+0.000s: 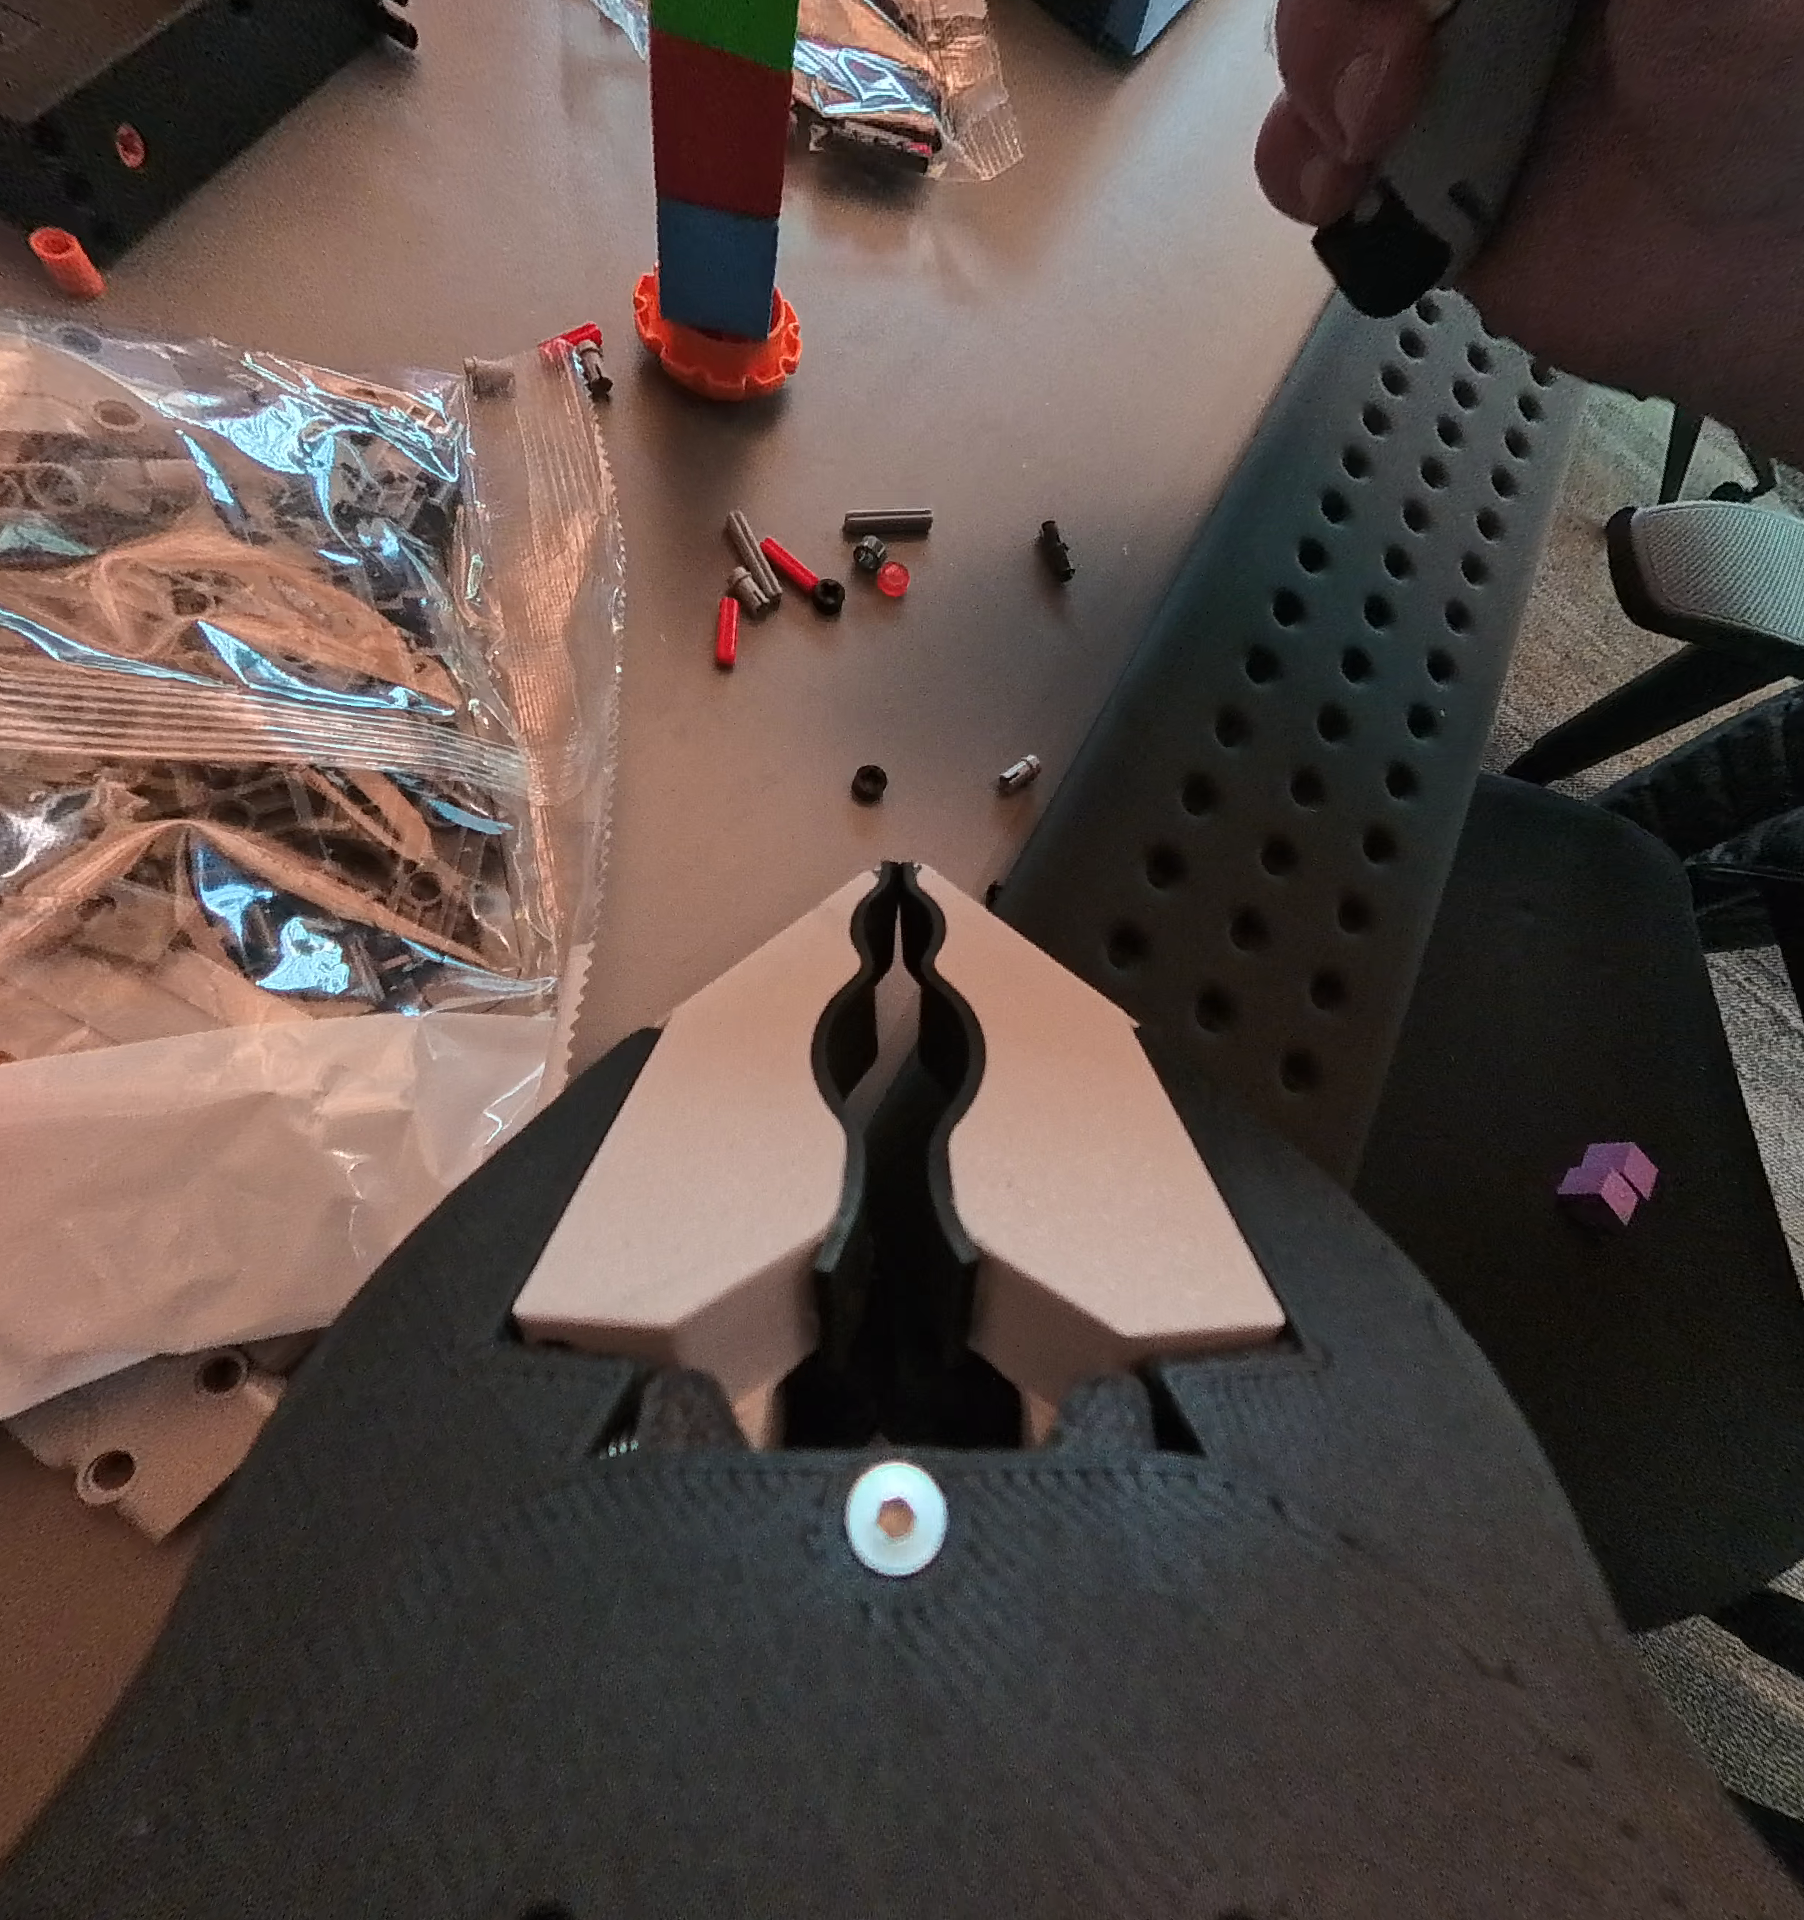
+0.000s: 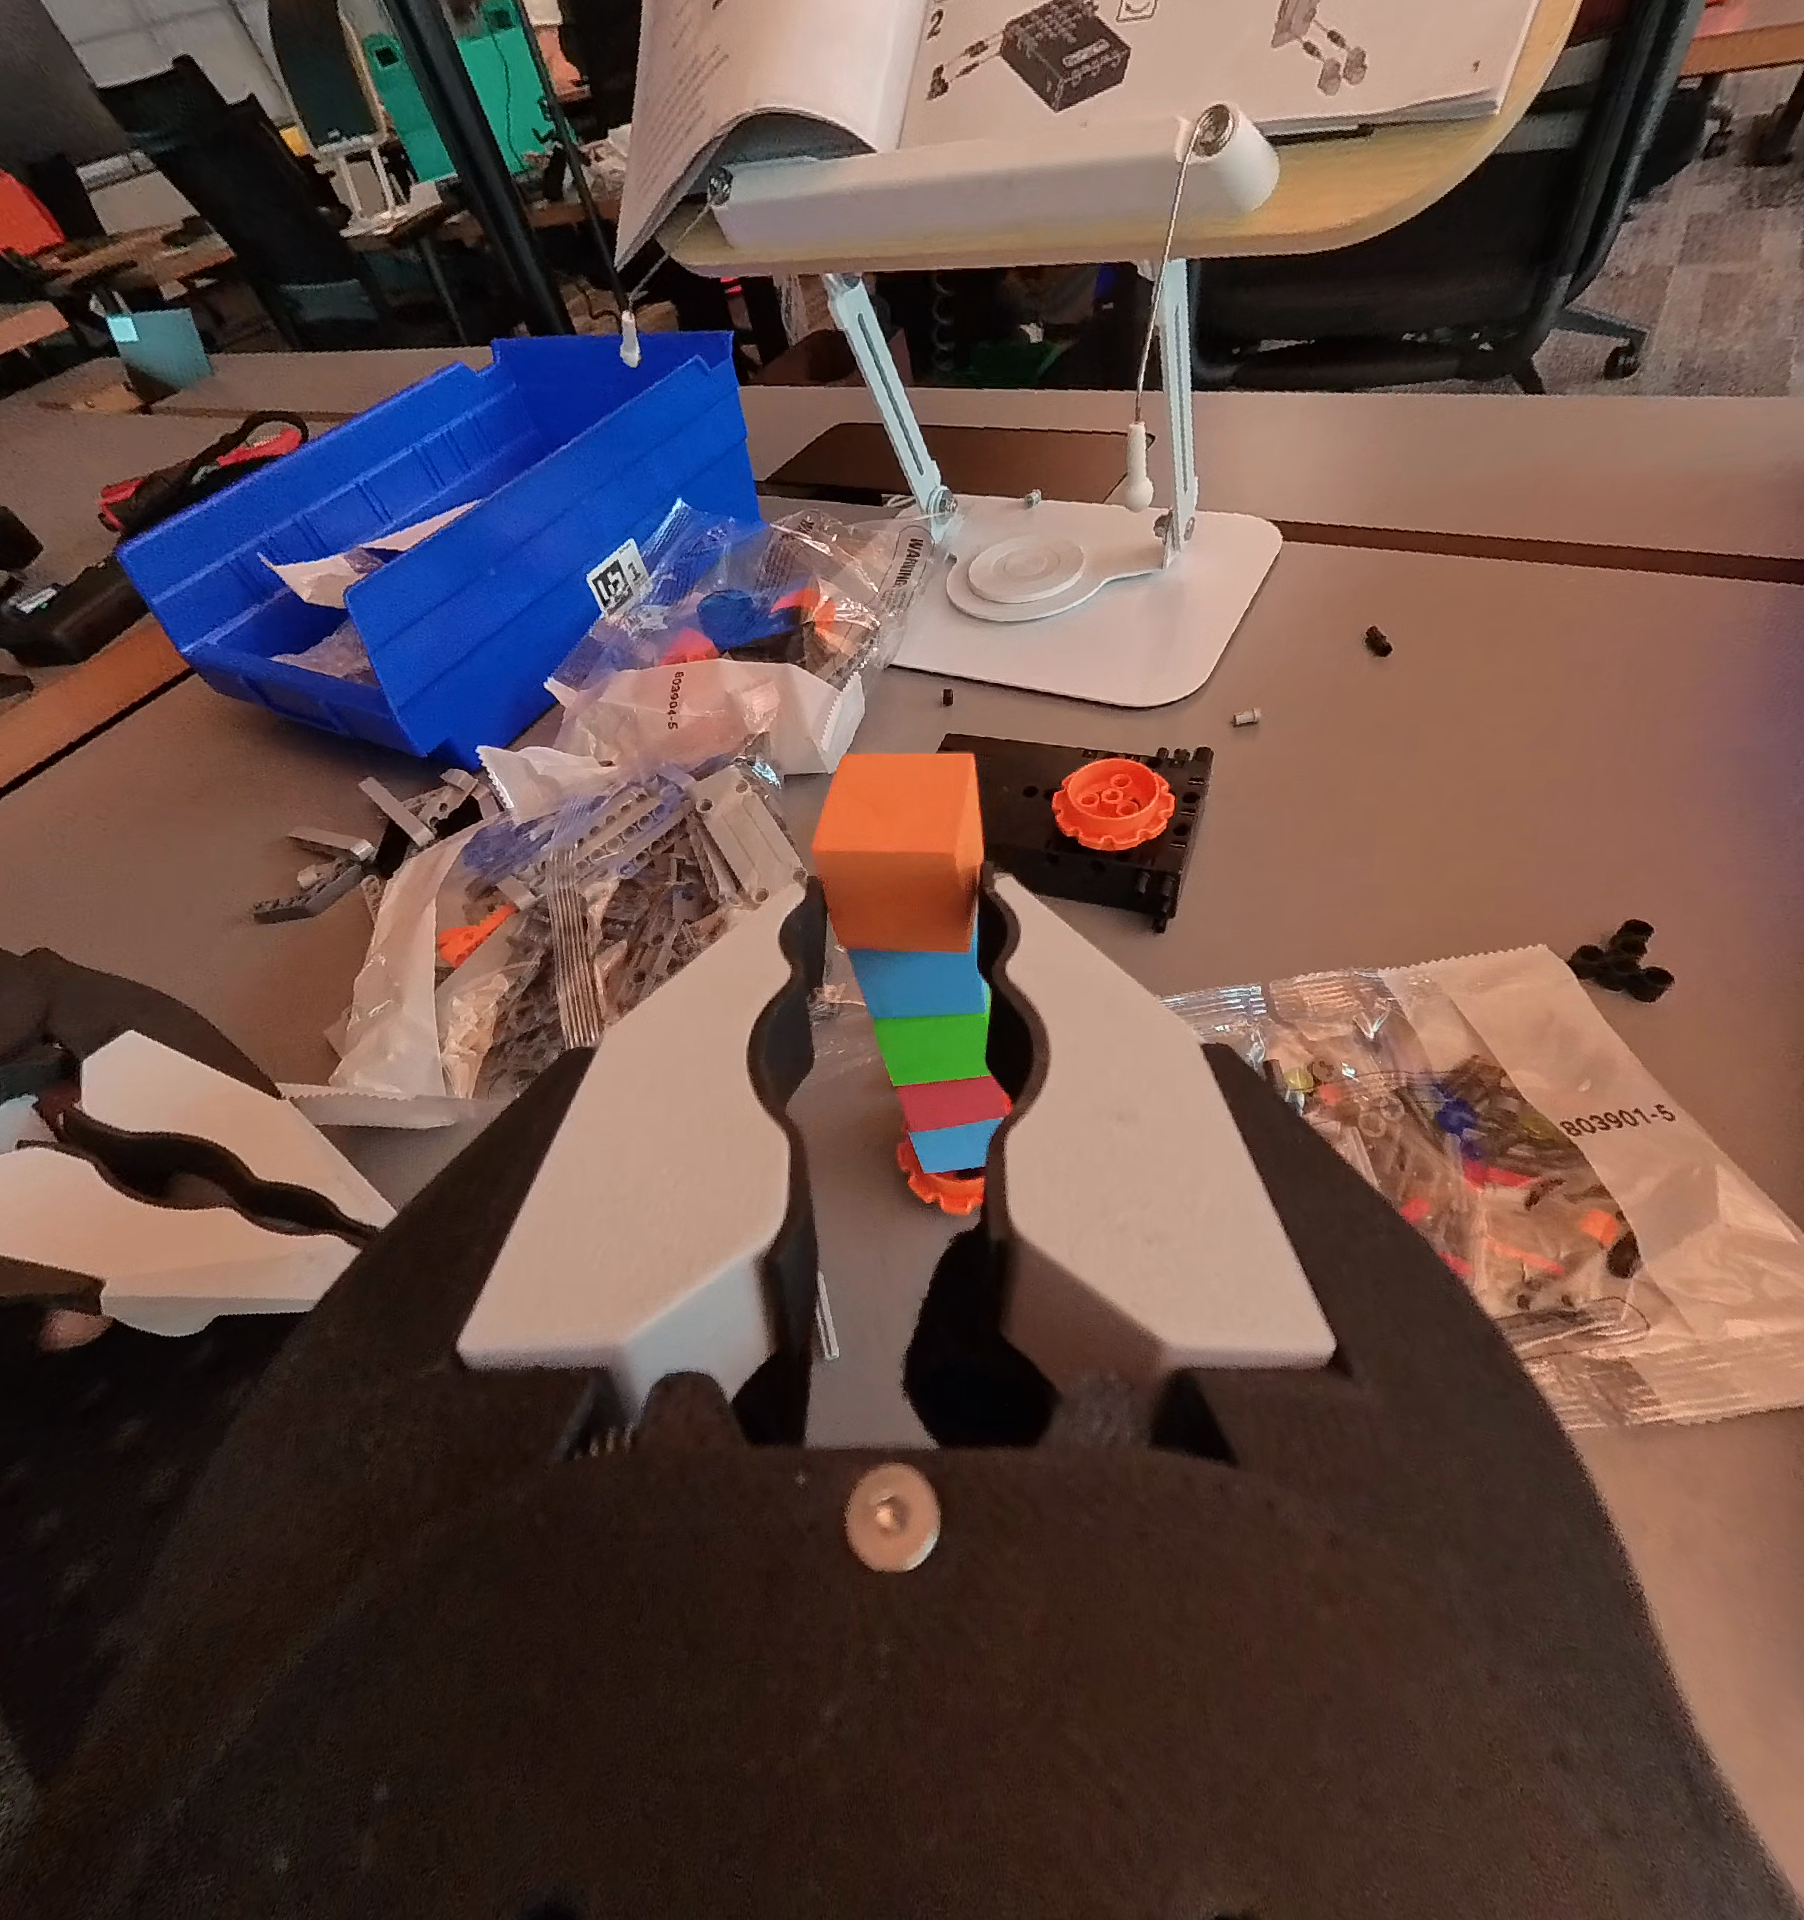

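A tower of coloured blocks (image 2: 934, 1049) stands on an orange gear (image 2: 945, 1190) on the grey table. My right gripper (image 2: 898, 899) is above it, its fingertips against both sides of the top orange cube (image 2: 893, 831), which rests on the blue block below. In the left wrist view the tower's lower part (image 1: 716, 208) stands far ahead. My left gripper (image 1: 896, 873) is shut and empty, low over the table near loose small pins (image 1: 825, 571). It also shows in the right wrist view (image 2: 150, 1174) at the left.
A blue bin (image 2: 441, 582), a white book stand (image 2: 1085, 613) and a black plate with an orange gear (image 2: 1111, 805) lie behind the tower. Bags of parts (image 2: 1500, 1174) (image 1: 202, 675) flank it. A perforated chair (image 1: 1345, 675) holds a purple block (image 1: 1610, 1190). One gripper's finger ends stand about 20 cm off the other's. Between my right fingertips and the orange gear (image 2: 945, 1190) there is roughly 12 cm. It turns up in the left wrist view (image 1: 769, 364) as well.
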Demonstrator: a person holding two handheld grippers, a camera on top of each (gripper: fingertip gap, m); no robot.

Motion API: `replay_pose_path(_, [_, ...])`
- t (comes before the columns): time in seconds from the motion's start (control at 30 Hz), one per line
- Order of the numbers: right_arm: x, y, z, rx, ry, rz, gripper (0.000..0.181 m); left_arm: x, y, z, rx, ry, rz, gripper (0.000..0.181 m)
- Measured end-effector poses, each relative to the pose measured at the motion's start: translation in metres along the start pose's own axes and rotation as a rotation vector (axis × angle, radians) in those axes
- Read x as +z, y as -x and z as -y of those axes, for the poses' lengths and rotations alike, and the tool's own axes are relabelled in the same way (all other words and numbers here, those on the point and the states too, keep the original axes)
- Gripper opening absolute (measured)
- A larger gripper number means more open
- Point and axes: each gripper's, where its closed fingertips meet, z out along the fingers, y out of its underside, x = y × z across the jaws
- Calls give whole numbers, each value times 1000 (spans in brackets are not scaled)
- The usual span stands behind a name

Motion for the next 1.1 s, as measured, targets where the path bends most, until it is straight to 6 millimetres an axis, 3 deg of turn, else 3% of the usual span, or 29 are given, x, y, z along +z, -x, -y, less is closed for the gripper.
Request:
replay_pose_path(0.33, [-13, 1, 4, 12, -11, -1, 36, 2, -2, -3, 16, 18, -5, 0])
replay_pose_path(0.43, [-38, 7, 9, 19, -30, -19, 37, 2, -2, -3, 18, 20, -5, 0])
replay_pose_path(0.53, [-88, 13, -5, 44, -8, -87, 38, 3, -3, -4, 19, 24, -8, 0])
replay_pose_path(0.6, [-134, 16, -44, 125, 75, -161, 38, 3, -3, -5, 18, 27, -10, 0])
replay_pose_path(0.67, [-188, 19, -103, 210, 185, -270, 38, 3, -3, -5, 19, 29, -13, 0])
replay_pose_path(0.77, [-272, 37, -225, 387, 403, -405, 37, 4, -5, -5, 28, 32, -18, 0])
replay_pose_path(0.87, [-349, 71, -358, 553, 657, -510, 42, 4, -5, -6, 33, 33, -19, 0])
replay_pose_path(0.93, [-388, 94, -423, 660, 762, -565, 45, 4, -5, -6, 34, 35, -18, 0])
replay_pose_path(1.0, [-416, 115, -469, 679, 875, -585, 48, 4, -5, -6, 35, 39, -17, 0])
replay_pose_path(1.1, [-438, 137, -511, 693, 985, -570, 49, 5, -5, -7, 37, 44, -16, 0])
